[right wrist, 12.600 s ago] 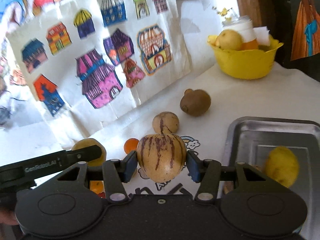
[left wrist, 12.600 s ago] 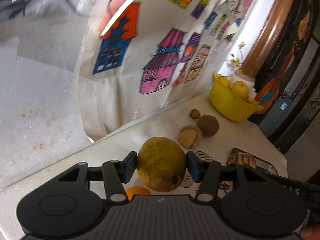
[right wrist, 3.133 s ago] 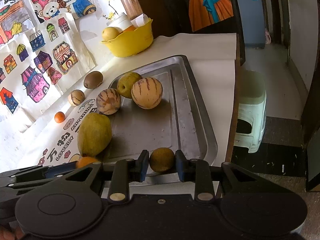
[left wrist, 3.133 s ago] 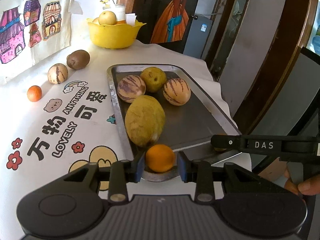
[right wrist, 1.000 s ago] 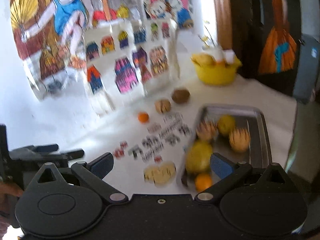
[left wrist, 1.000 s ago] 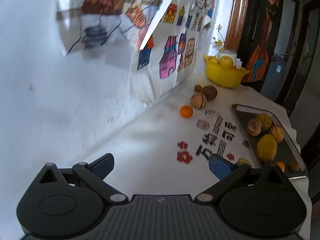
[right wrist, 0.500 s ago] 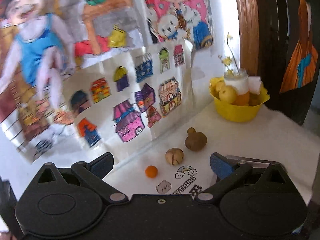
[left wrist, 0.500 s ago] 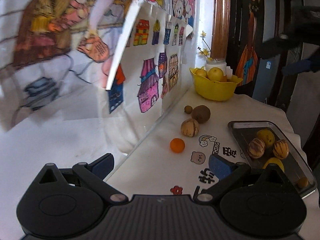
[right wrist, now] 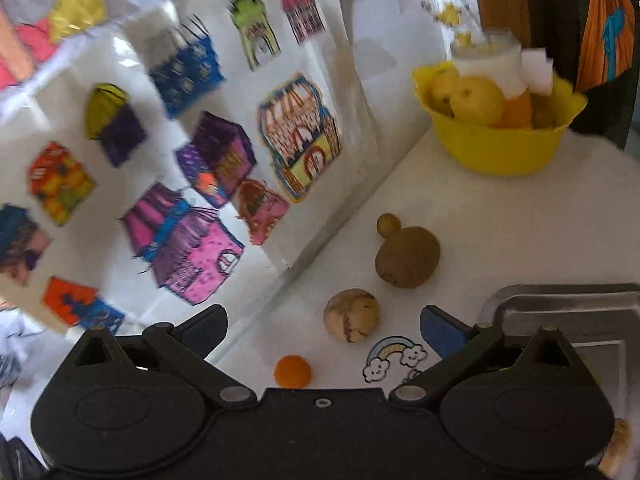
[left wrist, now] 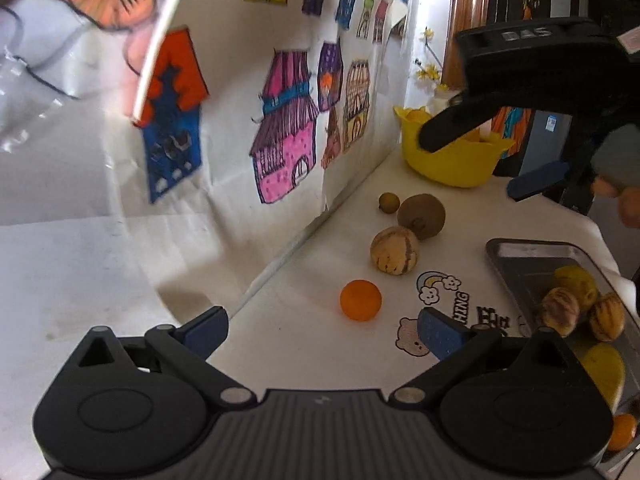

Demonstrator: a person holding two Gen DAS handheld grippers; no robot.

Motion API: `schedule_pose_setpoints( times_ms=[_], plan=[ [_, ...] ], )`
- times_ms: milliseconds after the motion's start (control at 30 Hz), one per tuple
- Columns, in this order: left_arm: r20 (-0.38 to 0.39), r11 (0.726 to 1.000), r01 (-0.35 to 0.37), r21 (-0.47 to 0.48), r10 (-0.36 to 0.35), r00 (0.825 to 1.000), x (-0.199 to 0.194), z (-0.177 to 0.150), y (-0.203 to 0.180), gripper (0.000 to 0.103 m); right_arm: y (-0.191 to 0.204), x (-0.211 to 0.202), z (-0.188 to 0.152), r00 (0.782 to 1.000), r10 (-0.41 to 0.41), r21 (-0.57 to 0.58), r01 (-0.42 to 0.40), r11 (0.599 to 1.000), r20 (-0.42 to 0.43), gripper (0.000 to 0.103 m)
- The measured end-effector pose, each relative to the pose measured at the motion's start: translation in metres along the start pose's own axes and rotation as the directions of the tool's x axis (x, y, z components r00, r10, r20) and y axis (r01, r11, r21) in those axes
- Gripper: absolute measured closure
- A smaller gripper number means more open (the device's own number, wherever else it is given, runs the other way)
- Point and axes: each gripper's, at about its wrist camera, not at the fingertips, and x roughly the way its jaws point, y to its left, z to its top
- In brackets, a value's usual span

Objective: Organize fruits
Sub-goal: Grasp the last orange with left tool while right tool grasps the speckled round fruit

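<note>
Both hand-held grippers hang over the white counter with nothing in them. The left hand-held gripper has its blue-padded fingers spread wide, and the right hand-held gripper is spread just as wide; in the left wrist view the right one shows up high, in front of the yellow bowl.

Taking the metal tray as the marker: four fruits lie loose on the counter on the wall side of it. Nearest the left hand-held gripper is a small orange. Beyond it sits a pale striped melon, then a brown kiwi just beside the melon, and a little brown round fruit close to the kiwi on its far side. From the right wrist view the same row runs orange, melon, kiwi, small fruit.

Inside the tray are two striped melons side by side, a yellow-green fruit behind them, and a large yellow fruit nearer the camera. Past the tray's far end, the yellow bowl holds more yellow fruit, against the wall of coloured house drawings.
</note>
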Motion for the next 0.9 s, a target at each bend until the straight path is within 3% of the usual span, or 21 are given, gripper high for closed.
schedule_pose_setpoints(
  times_ms=[300,467,900],
  plan=[
    [0.009,0.998,-0.016,0.064,0.016,1.0,0.029,-0.003,-0.005,0.001,-0.01,0.047,0.0,0.999,-0.003,0.037,0.005,0.999,-0.039,0.015],
    [0.01,0.999,0.004,0.048,-0.005,1.0,0.038,-0.001,-0.007,0.003,-0.01,0.062,0.0,0.999,-0.017,0.021,0.018,1.0,-0.052,0.022],
    [0.005,0.997,0.074,0.033,-0.075,0.997,0.056,0.002,-0.013,0.034,-0.009,0.092,-0.008,0.996,-0.044,0.016,0.045,0.999,-0.075,0.032]
  ],
)
